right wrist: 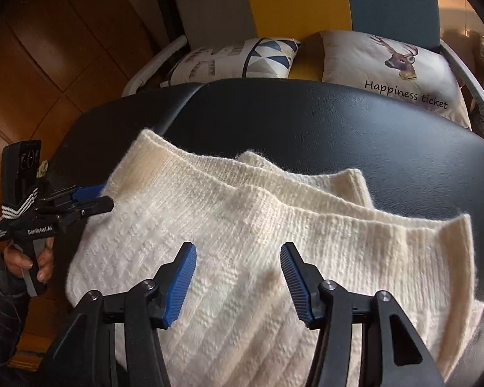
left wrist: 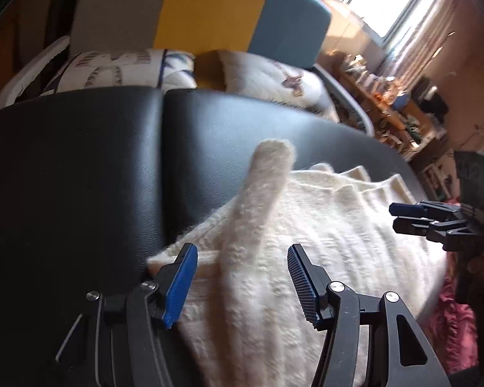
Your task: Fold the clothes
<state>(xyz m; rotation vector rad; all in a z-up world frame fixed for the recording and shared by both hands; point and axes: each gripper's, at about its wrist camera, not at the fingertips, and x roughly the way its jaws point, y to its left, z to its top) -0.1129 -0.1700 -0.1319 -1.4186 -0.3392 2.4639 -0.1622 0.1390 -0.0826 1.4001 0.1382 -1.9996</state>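
- Sweater: cream knit, lying partly folded on a black padded table; ribbed edges overlap in layers at the far side.
- Sleeve: seen in the left wrist view, lies diagonally across the sweater body, its cuff end reaching onto the table.
- Left gripper: jaws spread apart, holding nothing, poised over the sweater's near left edge. In the right wrist view, though, its jaws look nearly closed at that edge, so I cannot tell its state.
- Right gripper: jaws released, empty, above the middle of the sweater.
- Hand: grips the left gripper's handle; dark sleeve at the wrist.
- Cushions: two printed, behind the table on a chair.
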